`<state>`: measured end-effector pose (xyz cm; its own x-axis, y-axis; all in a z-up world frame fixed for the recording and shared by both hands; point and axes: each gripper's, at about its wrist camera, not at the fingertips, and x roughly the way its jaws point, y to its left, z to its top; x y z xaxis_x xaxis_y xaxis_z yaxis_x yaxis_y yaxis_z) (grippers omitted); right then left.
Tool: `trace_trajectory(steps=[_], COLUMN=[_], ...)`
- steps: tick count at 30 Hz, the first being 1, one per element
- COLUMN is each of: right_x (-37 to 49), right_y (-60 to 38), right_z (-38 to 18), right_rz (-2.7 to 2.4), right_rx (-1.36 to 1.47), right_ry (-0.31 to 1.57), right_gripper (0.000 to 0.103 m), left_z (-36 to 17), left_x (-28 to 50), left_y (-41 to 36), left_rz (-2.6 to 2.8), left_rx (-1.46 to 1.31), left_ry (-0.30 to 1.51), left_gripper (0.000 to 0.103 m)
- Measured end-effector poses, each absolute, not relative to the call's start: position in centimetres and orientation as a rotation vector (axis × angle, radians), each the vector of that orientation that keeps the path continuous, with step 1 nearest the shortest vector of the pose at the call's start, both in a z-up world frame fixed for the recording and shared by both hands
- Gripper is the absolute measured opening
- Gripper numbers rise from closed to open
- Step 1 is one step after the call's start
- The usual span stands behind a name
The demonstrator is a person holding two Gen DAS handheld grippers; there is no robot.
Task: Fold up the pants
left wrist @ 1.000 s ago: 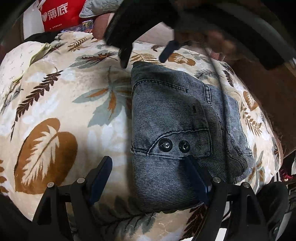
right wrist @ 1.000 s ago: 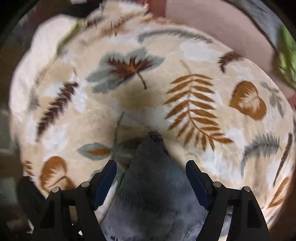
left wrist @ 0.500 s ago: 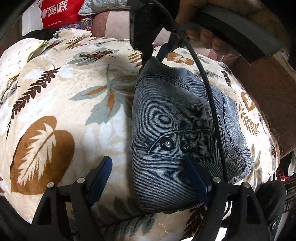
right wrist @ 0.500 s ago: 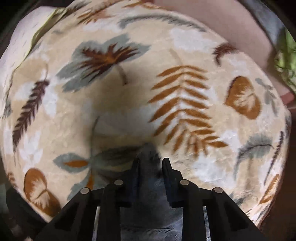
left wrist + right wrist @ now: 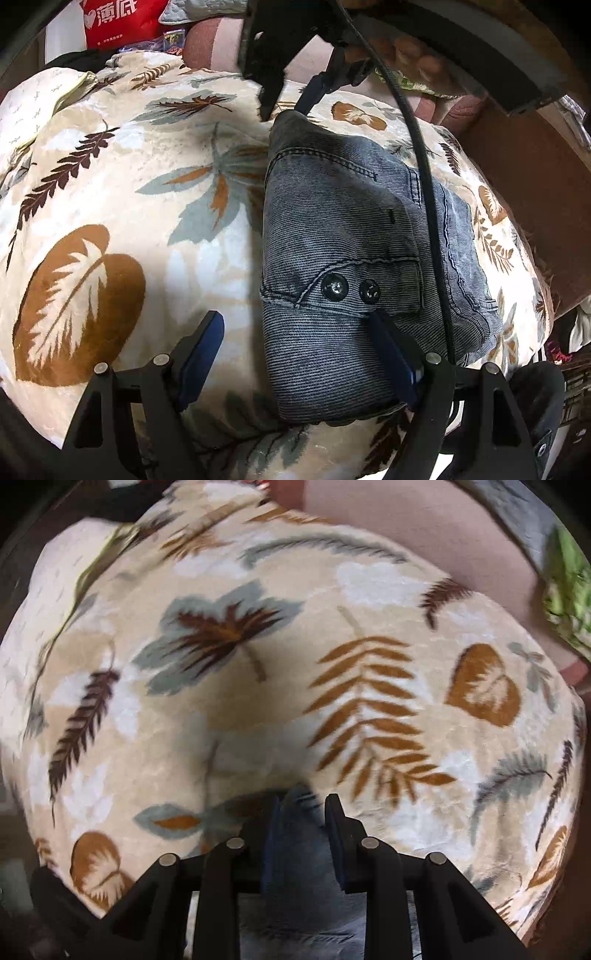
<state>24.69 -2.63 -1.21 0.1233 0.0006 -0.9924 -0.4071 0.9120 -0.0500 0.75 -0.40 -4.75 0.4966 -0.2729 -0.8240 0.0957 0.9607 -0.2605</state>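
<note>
Denim pants [image 5: 354, 266] lie folded into a compact block on the blanket [image 5: 110, 206], so mostly tidying seems left: the right gripper [image 5: 301, 812], jaws opening, straddles their far corner, and the left gripper [image 5: 295, 336] stands spread over their near edge.

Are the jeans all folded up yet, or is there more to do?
Nearly done. The jeans already lie in a small folded bundle on the leafy blanket. The right gripper has the far corner between its jaws, which are opening. The left gripper is open over the near edge. Only tidying looks left.
</note>
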Motion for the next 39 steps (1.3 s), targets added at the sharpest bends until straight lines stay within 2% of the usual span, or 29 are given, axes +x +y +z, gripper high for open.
trace_trajectory(steps=[1, 2, 4, 5, 6, 12, 16, 22, 24, 28, 32, 34, 36, 38, 39], right_x=[24.8, 24.7, 24.6, 24.6, 24.7, 26.9, 26.7, 20.7, 18.0, 14.8, 12.3, 11.6, 11.9, 12.0, 11.3], right_y=[-2.4, -2.2, -1.7, -1.7, -1.9, -5.9, -9.1, -13.4, -14.7, -19.4, -22.6, -22.9, -24.2, -26.0, -26.7], right_z=[-1.6, -2.0, -2.8, -3.0, -3.0, -0.9, 1.7, 2.8, 1.5, -2.3, -0.7, -0.3, -2.0, -4.4, -4.4], right_rz=[0.301, 0.299, 0.311, 0.31, 0.295, 0.144, 0.158, 0.313, 0.321, 0.204, 0.206, 0.19, 0.12, 0.068, 0.092], right_rx=[-0.361, -0.374, -0.405, -0.416, -0.417, -0.31, -0.108, 0.083, 0.1, 0.106, 0.248, 0.224, 0.217, 0.275, 0.339], right_ry=[1.424, 1.426, 1.43, 1.425, 1.424, 1.324, 1.244, 1.242, 1.253, 1.302, 1.2, 1.156, 1.188, 1.266, 1.246], right_gripper=[0.049, 0.063, 0.063, 0.049, 0.022, 0.019, 0.02, 0.025, 0.03, 0.032, 0.032, 0.038, 0.064, 0.064, 0.064], left_z=[-4.7, -4.7, -4.8, -4.8, -4.8, -4.8, -4.8, -4.8, -4.8, -4.8, -4.7, -4.7, -4.5, -4.0, -3.6], left_x=[0.8, 0.8, 0.8, 0.8, 0.9, 0.8, 0.9, 0.7, 0.7, 0.5, 0.4, 0.3, 0.3, 0.4, 0.4], left_y=[-0.4, -0.5, -0.5, -0.5, -0.5, -0.4, -0.5, -0.5, -0.5, -0.4, -0.2, -0.3, -0.5, -0.4, -0.3], left_rz=[-0.226, -0.226, -0.228, -0.23, -0.23, -0.226, -0.224, -0.218, -0.215, -0.211, -0.209, -0.206, -0.199, -0.212, -0.221], left_rx=[-0.187, -0.186, -0.187, -0.191, -0.193, -0.194, -0.195, -0.197, -0.2, -0.207, -0.215, -0.212, -0.204, -0.205, -0.211], left_ry=[1.028, 1.027, 1.027, 1.028, 1.029, 1.029, 1.029, 1.024, 1.022, 1.015, 1.016, 1.014, 1.016, 1.022, 1.019], left_gripper=[0.082, 0.082, 0.082, 0.082, 0.082, 0.082, 0.082, 0.082, 0.082, 0.082, 0.082, 0.082, 0.082, 0.082, 0.082])
